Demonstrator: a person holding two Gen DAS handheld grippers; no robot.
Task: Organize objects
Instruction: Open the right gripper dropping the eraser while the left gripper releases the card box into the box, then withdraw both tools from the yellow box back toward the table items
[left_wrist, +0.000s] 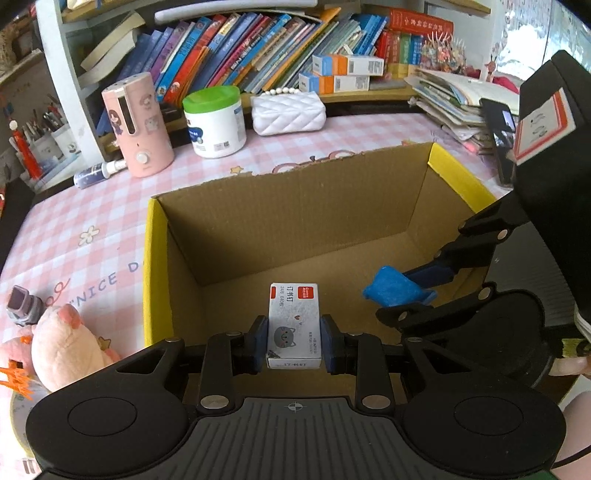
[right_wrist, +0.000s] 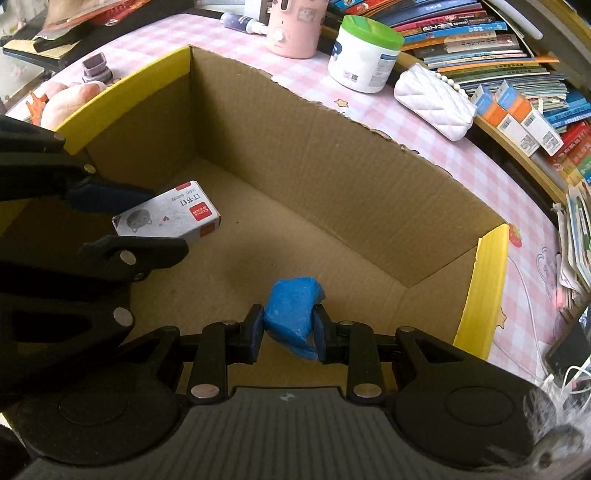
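Left gripper (left_wrist: 294, 343) is pinching staple box (left_wrist: 293, 325) inside cardboard box (left_wrist: 295, 206); right gripper (right_wrist: 288, 332), at 3 o'clock of it, is clamping blue lump (right_wrist: 293, 312) over the floor.

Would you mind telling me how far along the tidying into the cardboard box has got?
Nothing lies loose in the cardboard box yet. In hand: the left claw grips a staple box and the right claw a blue lump, both inside the box, unreleased. Left outside: plush toy, white purse, green-lidded tub.
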